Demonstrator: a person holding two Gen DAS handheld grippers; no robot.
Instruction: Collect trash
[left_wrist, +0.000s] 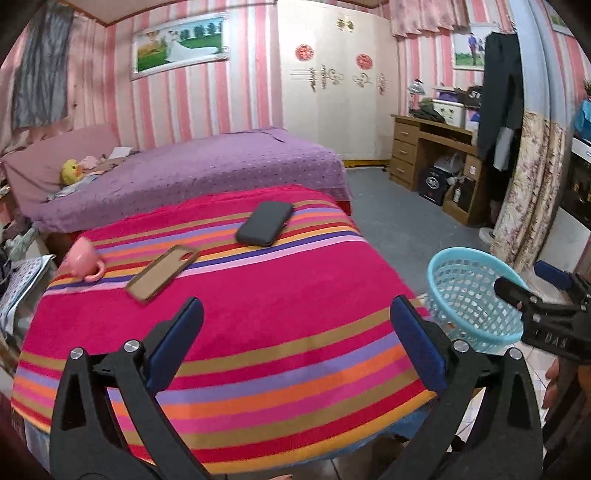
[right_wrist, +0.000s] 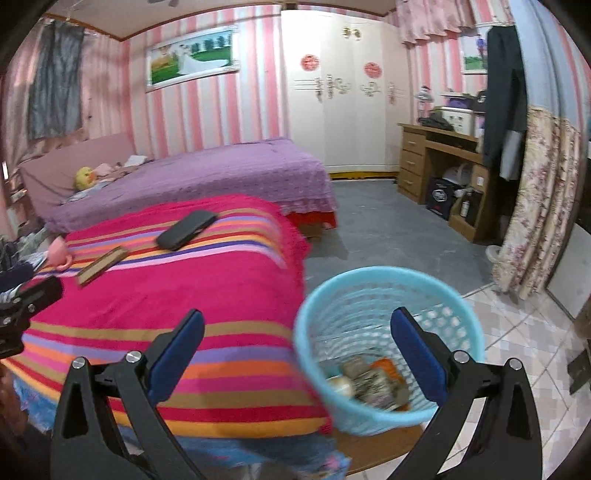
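Observation:
A light blue mesh basket (right_wrist: 388, 332) stands just right of the striped table, with crumpled trash (right_wrist: 373, 380) lying in its bottom. It also shows in the left wrist view (left_wrist: 476, 299). My right gripper (right_wrist: 297, 350) is open and empty, held above the basket's near left rim. My left gripper (left_wrist: 295, 339) is open and empty, over the front of the striped cloth (left_wrist: 229, 350). The right gripper also shows at the right edge of the left wrist view (left_wrist: 532, 291).
On the cloth lie a black case (left_wrist: 265, 223), a brown phone case (left_wrist: 162, 272) and a pink mug (left_wrist: 84, 263) on its side. A purple bed (left_wrist: 192, 173) is behind, a wooden desk (left_wrist: 432, 155) at the right, and grey floor between.

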